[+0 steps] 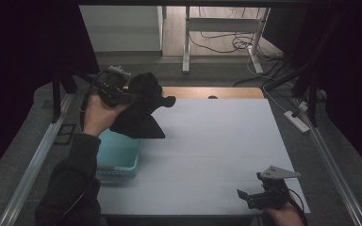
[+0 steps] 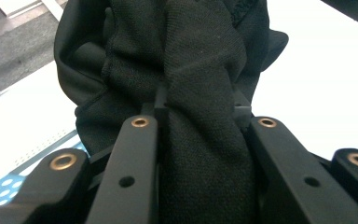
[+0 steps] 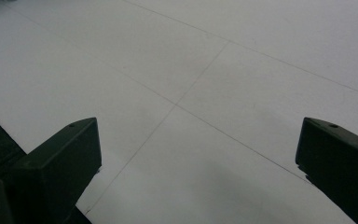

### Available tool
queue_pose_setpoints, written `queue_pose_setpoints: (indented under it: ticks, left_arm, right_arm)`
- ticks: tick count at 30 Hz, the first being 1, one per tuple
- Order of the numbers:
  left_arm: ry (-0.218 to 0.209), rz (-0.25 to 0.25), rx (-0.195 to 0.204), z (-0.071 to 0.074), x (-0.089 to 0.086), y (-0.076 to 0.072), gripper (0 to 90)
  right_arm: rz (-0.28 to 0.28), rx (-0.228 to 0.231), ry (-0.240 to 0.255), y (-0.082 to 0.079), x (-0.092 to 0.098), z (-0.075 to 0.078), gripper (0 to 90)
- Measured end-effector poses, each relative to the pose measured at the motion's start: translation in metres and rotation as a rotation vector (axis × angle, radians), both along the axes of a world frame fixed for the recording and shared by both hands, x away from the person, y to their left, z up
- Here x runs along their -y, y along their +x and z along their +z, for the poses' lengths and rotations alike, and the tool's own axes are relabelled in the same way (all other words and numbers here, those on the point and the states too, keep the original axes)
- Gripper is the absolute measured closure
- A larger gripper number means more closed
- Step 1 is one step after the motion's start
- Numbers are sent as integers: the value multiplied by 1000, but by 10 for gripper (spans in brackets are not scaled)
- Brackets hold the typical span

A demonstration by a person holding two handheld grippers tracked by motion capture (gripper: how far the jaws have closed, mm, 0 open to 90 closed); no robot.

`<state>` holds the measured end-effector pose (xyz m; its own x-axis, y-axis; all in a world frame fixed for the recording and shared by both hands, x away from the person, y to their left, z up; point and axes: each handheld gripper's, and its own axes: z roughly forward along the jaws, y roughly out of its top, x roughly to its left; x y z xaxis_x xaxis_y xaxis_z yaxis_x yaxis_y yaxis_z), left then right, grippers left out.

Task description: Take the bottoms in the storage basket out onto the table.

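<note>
A black garment (image 1: 141, 107) hangs bunched in the air above the left part of the white table (image 1: 207, 150). My left gripper (image 1: 131, 96) is shut on it, raised over the table's left edge. In the left gripper view the black cloth (image 2: 200, 84) is pinched between the two jaws and drapes over them. Near the front right corner of the table my right gripper (image 1: 246, 196) rests low and open, nothing between its jaws. In the right gripper view my right gripper (image 3: 198, 154) stands wide apart over the bare white tabletop (image 3: 205, 70).
A light blue plastic basket (image 1: 118, 155) stands at the table's left edge, below the hanging garment. A strip of wood (image 1: 212, 92) borders the table's far side. Metal rails run along both sides; a desk frame and cables lie on the floor beyond.
</note>
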<state>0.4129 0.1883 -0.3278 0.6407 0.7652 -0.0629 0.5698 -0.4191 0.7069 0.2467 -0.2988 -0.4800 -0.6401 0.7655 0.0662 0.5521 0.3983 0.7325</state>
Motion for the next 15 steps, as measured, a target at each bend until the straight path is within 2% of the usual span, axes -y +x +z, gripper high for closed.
queue_pose_setpoints:
  ticks: [15]
  left_arm:
    - [-13,-56,14,2,30,6,734]
  right_arm:
    - [0,0,3,0,0,0,3]
